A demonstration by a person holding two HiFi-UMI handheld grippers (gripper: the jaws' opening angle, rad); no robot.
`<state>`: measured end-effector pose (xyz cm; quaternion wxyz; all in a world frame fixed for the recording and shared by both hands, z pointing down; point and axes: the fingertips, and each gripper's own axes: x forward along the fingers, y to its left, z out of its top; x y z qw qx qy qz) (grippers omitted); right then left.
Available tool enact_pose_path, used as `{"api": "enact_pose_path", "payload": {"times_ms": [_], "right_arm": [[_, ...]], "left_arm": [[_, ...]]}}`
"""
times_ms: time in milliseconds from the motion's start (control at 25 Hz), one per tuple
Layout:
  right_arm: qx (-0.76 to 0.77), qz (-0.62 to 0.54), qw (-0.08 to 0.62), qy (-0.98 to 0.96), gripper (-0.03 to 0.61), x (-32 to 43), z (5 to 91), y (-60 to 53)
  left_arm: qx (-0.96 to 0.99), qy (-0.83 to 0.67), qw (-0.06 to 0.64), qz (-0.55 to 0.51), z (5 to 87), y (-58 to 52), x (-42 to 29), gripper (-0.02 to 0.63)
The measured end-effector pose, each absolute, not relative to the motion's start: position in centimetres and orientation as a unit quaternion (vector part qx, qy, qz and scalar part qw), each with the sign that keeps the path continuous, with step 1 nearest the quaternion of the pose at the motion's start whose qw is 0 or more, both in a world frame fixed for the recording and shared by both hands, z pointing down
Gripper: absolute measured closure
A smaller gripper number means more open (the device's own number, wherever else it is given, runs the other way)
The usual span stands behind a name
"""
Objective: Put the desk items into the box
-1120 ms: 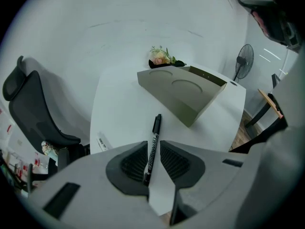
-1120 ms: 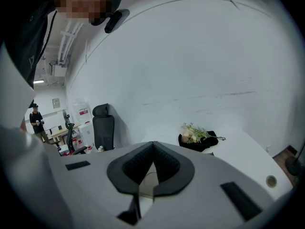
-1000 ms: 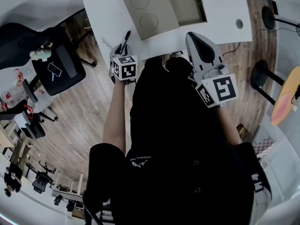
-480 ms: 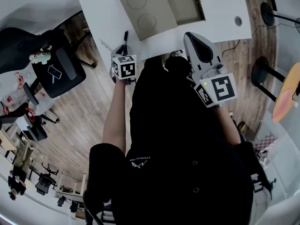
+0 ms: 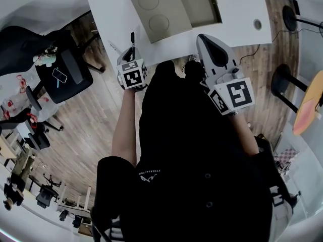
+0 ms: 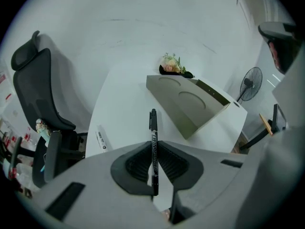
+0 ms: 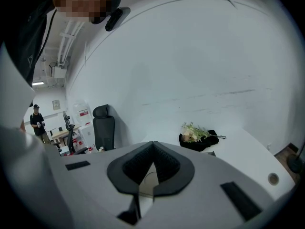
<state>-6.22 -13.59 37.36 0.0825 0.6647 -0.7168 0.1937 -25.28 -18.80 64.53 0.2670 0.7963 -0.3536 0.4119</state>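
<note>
- The left claw [image 6: 153, 149] is clamped on a black marker [image 6: 153, 125]. The marker's long axis runs straight ahead along the jaws.
- The box [image 6: 190, 106] stands on the white bench [image 6: 121, 99], up and right of the marker. Its raised lid faces the claw and the opening lies behind it.
- Bare bench lies between them.
- The right claw [image 7: 152, 149] is closed on nothing.

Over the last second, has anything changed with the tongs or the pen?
Barely. The left gripper twisted slightly, so the black pen clamped in its tongs swung from leaning right to pointing roughly straight ahead across the desk. Nothing was grabbed or released. The right gripper hardly shifted, its tongs together and empty. The box stayed where it was.
</note>
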Motion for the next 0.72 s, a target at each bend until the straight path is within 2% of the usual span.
{"api": "enact_pose_path", "payload": {"times_ms": [320,720], "right_arm": [[0.655,0.194,0.07,-0.727,0.58,-6.5,37.5,-12.9],[0.61,0.178,0.073,-0.769,0.58,-6.2,36.7,-11.4]], "left_arm": [[0.816,-0.38,0.267,0.345,59.9,-19.7,-25.1,0.566],[0.846,-0.41,0.224,0.257,52.0,-19.2,-23.1,0.566]]}}
